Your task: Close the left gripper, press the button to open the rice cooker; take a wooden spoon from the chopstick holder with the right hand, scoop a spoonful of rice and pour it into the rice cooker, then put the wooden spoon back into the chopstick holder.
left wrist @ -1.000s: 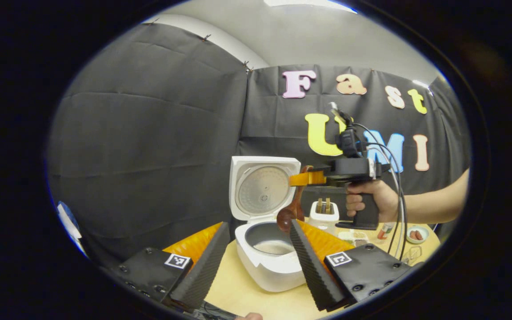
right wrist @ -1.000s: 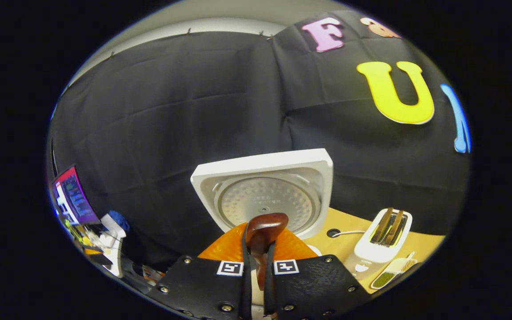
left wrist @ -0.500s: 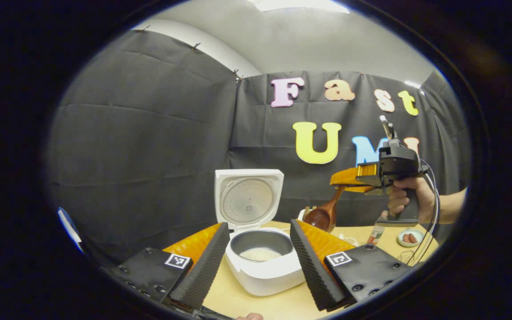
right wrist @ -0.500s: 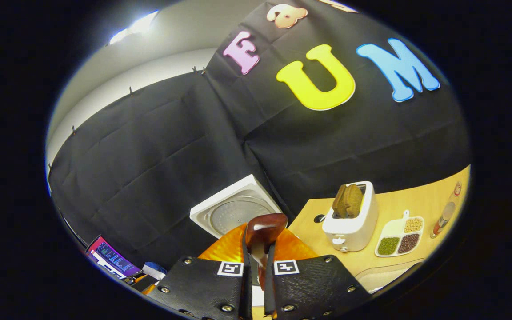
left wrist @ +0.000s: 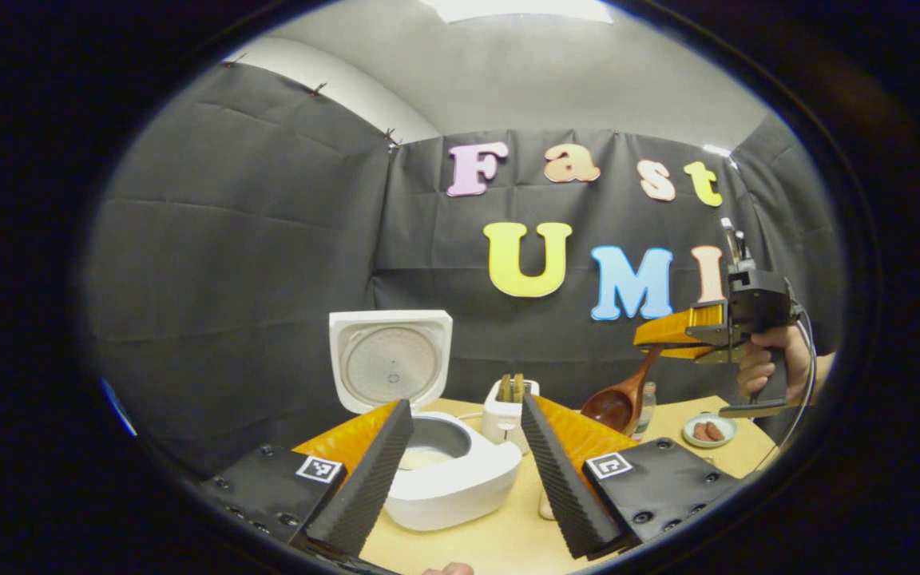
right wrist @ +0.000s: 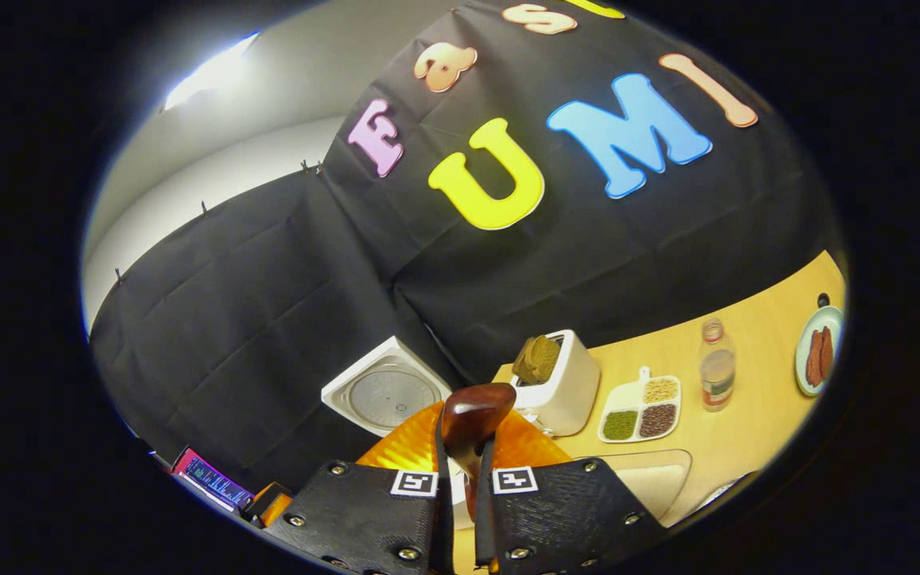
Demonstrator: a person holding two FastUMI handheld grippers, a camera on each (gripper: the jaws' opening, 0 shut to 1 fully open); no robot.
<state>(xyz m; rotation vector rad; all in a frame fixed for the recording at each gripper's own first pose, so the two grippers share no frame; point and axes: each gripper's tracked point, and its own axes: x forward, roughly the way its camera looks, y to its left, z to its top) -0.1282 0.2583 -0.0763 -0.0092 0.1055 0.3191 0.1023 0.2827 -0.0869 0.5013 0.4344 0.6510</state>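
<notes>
In the left gripper view, the right gripper (left wrist: 672, 334) is held high at the right, level, its fingers pointing left, gripped from below by a hand (left wrist: 765, 363) on its handle. Its fingers are clenched on the handle of the wooden spoon (left wrist: 616, 401), which hangs down with its bowl lowest, above the counter (left wrist: 500, 537) and well right of the rice cooker (left wrist: 436, 473). The cooker's lid (left wrist: 390, 360) stands upright, open. The left gripper (left wrist: 460, 471) sits low over the counter, fingers spread apart with nothing between them. In the right gripper view, the spoon's end (right wrist: 472, 415) juts up between the pressed fingers, with a toaster (right wrist: 560, 379) beyond.
</notes>
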